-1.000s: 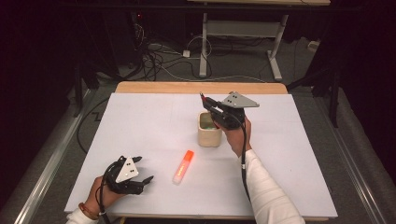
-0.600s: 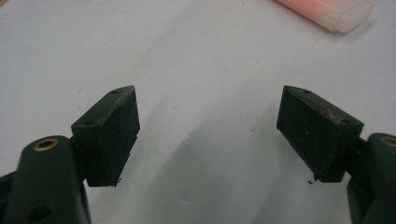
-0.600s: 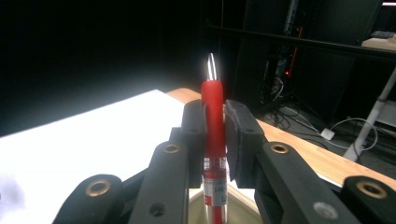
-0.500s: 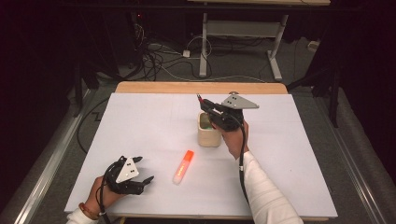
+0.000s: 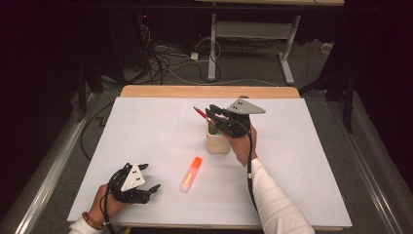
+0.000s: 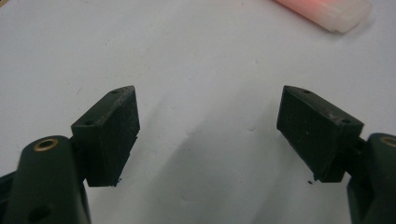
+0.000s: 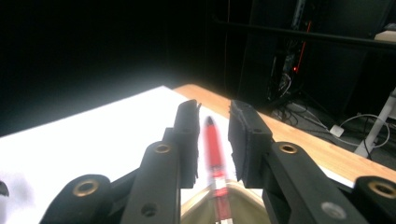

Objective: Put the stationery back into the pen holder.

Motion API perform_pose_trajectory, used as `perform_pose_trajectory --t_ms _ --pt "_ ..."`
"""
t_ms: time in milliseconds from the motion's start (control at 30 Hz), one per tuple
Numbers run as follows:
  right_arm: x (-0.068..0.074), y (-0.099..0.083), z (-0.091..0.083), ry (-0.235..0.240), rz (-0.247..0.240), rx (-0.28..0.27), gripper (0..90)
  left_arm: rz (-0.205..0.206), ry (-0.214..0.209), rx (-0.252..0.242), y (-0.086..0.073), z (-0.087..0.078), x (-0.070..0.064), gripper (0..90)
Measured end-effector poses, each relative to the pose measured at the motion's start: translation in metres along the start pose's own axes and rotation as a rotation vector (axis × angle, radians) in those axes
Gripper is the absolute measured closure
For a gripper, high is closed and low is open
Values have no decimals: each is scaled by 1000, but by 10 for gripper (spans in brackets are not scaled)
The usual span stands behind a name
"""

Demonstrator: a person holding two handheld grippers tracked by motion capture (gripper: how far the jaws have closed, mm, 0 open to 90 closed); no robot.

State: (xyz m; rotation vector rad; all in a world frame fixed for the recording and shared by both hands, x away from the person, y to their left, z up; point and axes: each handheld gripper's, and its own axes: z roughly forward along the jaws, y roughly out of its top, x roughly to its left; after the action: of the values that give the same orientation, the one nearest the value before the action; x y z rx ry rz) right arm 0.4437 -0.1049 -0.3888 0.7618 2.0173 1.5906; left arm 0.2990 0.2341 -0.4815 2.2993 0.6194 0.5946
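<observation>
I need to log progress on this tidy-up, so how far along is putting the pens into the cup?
In hand: the right gripper has the red pen between its fingers, its lower end already inside the beige cup. Left to do: the orange highlighter lies on the white table, near the open left gripper.

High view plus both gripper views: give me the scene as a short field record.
surface: white table top
cup: beige, upright near the table's middle
red pen: tilted, lower end in the cup, upper end between the right tongs' jaws
right tongs: over the cup; jaws flank the pen, and whether they touch it cannot be told
left tongs: near the table's front left, jaws wide apart, holding nothing
orange highlighter: lying flat between the left tongs and the cup, untouched
</observation>
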Motion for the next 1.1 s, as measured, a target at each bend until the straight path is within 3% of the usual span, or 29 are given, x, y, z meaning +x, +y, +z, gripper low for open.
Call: perform_pose_trajectory --t_ms 300,467,667,767,867,967,1100 --pt "-2 -9 1 -8 0 37 722 3 -4 6 0 1 0 203" --pt "-9 -9 -9 -30 -12 60 779 -1 -2 2 0 1 1 203" --pt "-16 -13 -14 -50 -65 227 808 4 -4 7 0 2 0 203" --pt "-20 -16 -14 -56 -54 287 826 3 -4 8 0 2 0 203" --pt "-20 -17 -12 -45 -55 326 826 3 -5 11 1 3 -1 203" --pt "-16 -17 -7 -40 -100 372 820 2 -4 9 1 3 0 203" --pt "-14 -14 -11 -58 -103 343 819 -1 -3 7 0 2 0 203"
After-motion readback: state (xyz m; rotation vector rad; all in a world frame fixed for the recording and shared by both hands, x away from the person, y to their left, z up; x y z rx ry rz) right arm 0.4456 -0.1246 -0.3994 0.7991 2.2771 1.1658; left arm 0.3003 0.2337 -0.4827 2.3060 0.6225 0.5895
